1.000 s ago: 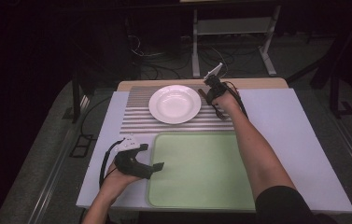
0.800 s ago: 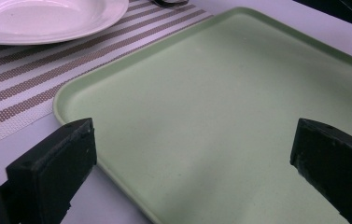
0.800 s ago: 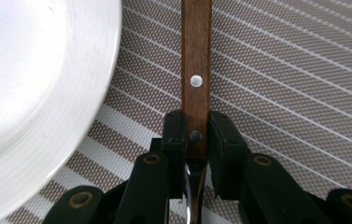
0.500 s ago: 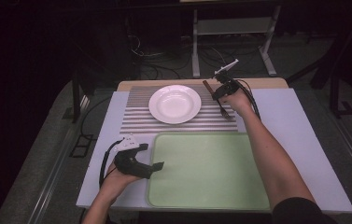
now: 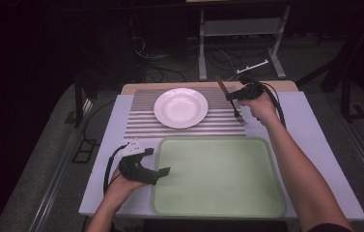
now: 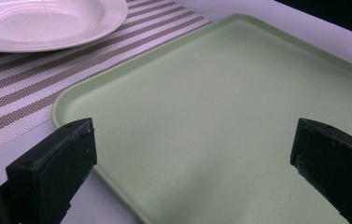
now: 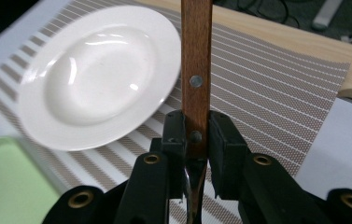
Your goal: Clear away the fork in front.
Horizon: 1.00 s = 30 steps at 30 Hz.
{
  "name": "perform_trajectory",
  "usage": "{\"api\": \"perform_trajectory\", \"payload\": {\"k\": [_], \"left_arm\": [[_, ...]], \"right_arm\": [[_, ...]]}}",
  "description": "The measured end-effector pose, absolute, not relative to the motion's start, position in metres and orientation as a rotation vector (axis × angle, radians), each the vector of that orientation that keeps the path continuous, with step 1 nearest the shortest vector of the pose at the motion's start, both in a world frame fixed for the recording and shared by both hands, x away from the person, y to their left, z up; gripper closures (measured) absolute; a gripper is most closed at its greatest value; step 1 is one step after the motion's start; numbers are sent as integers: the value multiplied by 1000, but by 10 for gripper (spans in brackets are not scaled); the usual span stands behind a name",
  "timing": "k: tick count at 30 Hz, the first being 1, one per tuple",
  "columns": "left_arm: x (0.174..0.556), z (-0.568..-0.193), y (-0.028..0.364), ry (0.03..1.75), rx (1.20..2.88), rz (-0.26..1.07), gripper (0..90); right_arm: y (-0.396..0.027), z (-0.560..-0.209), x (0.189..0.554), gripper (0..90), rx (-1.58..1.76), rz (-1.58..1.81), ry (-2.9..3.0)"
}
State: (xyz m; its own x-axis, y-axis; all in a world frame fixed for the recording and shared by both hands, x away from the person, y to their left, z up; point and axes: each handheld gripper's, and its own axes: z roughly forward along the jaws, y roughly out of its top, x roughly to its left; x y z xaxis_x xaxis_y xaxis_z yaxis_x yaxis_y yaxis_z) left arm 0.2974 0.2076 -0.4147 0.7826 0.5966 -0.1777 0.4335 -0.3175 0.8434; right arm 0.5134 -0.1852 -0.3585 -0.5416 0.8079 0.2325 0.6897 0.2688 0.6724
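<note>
Holding a wooden-handled fork [image 5: 231,100] above the striped placemat [image 5: 141,124], right of the white plate [image 5: 180,107].

Right gripper [image 5: 240,95] jaws pinch the fork's handle; left gripper [image 5: 158,163] rests with jaws spread at the green tray [image 5: 266,203] edge.

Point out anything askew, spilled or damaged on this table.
Nothing stands out. The white plate sits clean on the striped mat, the green tray lies square, and the fork is gripped in the right gripper.
</note>
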Motion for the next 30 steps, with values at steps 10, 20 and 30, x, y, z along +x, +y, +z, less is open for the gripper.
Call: {"api": "perform_trajectory", "payload": {"k": [10, 20, 30], "left_arm": [[297, -414, 207, 772, 1961, 208, 0], [297, -414, 204, 768, 1964, 212, 0], [297, -414, 203, 783, 1944, 225, 0]], "right_arm": [[-202, -340, 464, 767, 1273, 1256, 2372], [-207, -340, 409, 768, 1139, 1305, 2407], [-211, -356, 363, 768, 1075, 1384, 2428]]}}
